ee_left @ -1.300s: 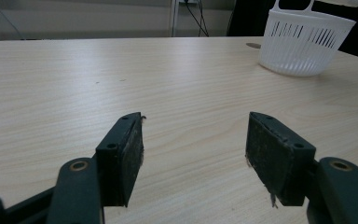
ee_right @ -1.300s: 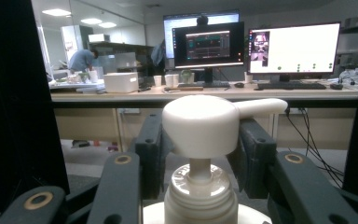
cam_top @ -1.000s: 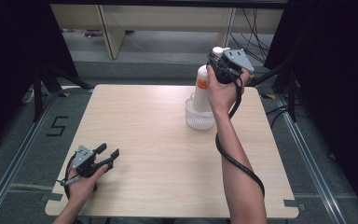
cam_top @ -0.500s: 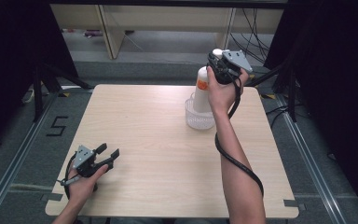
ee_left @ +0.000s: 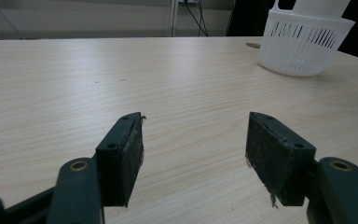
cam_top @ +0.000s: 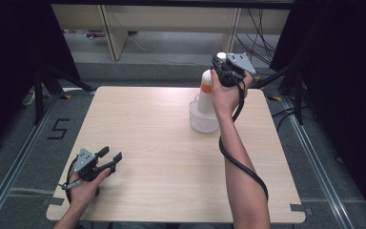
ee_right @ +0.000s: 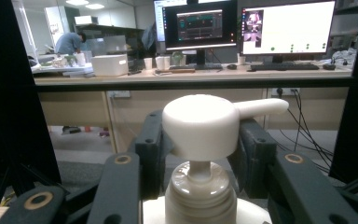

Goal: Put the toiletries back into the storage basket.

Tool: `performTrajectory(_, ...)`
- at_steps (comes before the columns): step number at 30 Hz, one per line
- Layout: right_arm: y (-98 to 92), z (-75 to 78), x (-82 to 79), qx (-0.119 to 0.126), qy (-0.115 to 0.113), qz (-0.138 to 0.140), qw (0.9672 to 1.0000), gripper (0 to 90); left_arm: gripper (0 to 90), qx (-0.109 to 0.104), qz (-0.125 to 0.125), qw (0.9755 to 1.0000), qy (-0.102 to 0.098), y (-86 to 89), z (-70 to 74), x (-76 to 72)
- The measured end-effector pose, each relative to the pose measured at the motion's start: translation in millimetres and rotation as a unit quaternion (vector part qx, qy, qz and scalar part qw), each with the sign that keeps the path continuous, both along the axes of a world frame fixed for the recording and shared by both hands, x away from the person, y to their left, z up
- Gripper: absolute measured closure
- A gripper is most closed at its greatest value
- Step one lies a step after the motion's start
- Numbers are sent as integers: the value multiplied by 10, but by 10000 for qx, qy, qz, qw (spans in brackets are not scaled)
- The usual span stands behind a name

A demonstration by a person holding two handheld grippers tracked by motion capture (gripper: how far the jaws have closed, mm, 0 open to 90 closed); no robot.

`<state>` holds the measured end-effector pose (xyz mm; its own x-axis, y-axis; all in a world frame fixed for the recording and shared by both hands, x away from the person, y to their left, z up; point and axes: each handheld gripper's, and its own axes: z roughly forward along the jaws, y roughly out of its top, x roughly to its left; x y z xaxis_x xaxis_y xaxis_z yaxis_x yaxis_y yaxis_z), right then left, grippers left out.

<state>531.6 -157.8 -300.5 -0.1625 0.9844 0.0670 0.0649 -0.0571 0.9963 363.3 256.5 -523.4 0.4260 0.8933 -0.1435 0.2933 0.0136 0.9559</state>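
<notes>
While its base sits in the basket [cam_top: 203, 120], the pump bottle's [cam_top: 206, 90] head fills the right tool [ee_right: 200, 140].

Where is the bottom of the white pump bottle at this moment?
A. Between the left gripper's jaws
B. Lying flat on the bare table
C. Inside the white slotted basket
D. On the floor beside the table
C: in the high view the pump bottle stands with its base inside the white slotted basket on the table, while the right gripper has its jaws around the pump head.
</notes>
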Motion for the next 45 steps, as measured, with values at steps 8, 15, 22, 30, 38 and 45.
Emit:
performTrajectory(8, 10, -56, 25, -41, 49, -3, 10000, 599, 359, -6, 1, 10000, 4, 1, 0, 0)
performTrajectory(15, 22, -81, 28, -8, 111, 15, 9999, 599, 359, -13, -2, 10000, 4, 1, 0, 0)
performTrajectory(22, 24, -130, 37, -56, 163, 47, 9998, 599, 359, -2, -6, 10000, 1, 0, 0, 1)
performTrajectory(30, 38, -200, 46, -66, 250, 49, 9997, 599, 359, -7, -7, 10000, 4, 1, 0, 1)
performTrajectory(38, 47, -258, 60, -77, 345, 77, 9993, 599, 359, -12, -8, 10000, 5, 2, 0, 1)
performTrajectory(45, 44, -324, 73, -53, 404, 76, 9991, 599, 358, -11, -10, 10000, 7, 0, 0, 2)
